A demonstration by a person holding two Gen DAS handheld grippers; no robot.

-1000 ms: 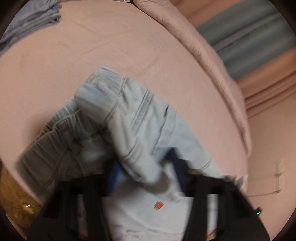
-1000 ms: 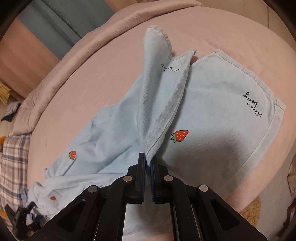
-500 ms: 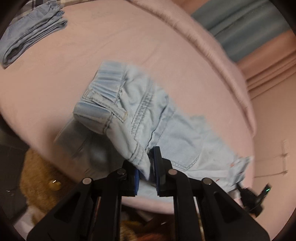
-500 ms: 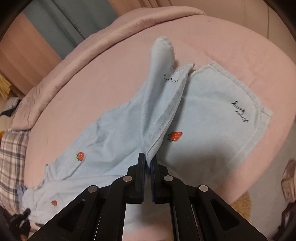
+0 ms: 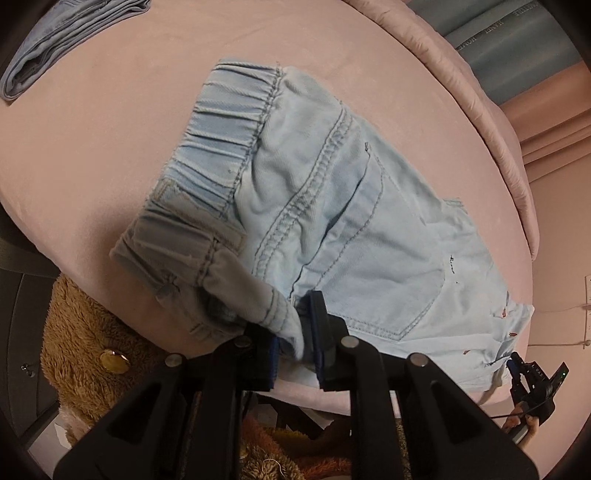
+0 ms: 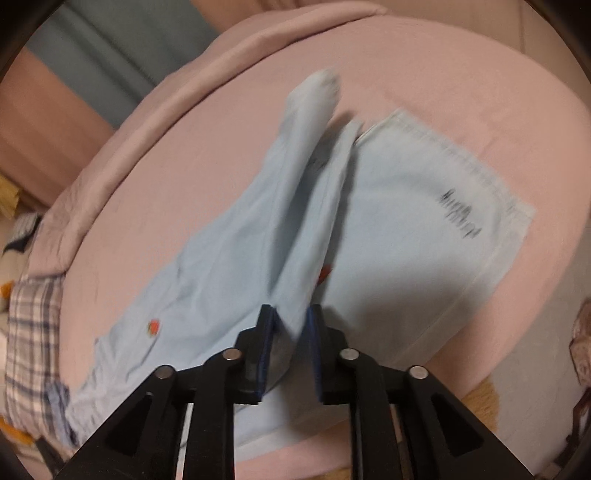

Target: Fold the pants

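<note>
Light blue denim pants (image 5: 332, 206) lie on a pink bed (image 5: 110, 110), the elastic waistband (image 5: 221, 147) to the upper left in the left wrist view. My left gripper (image 5: 295, 332) has its jaws slightly parted around a bunched waist fold near the bed's front edge. In the right wrist view the pant legs (image 6: 258, 229) spread over the bed, with a strawberry print (image 6: 153, 327) and black lettering. My right gripper (image 6: 291, 332) has its jaws parted with a raised fold of leg fabric still between them. The right gripper also shows in the left wrist view (image 5: 532, 380).
A folded blue-grey garment (image 5: 66, 33) lies at the bed's far left. A brown plush toy (image 5: 99, 354) sits below the bed edge. A plaid cloth (image 6: 33, 332) lies at the left in the right wrist view. A pink quilt roll (image 6: 184, 85) borders the bed.
Both grippers' jaws have parted from fully shut. The pants have lowered and flattened onto the bed. The right view is motion-blurred.
</note>
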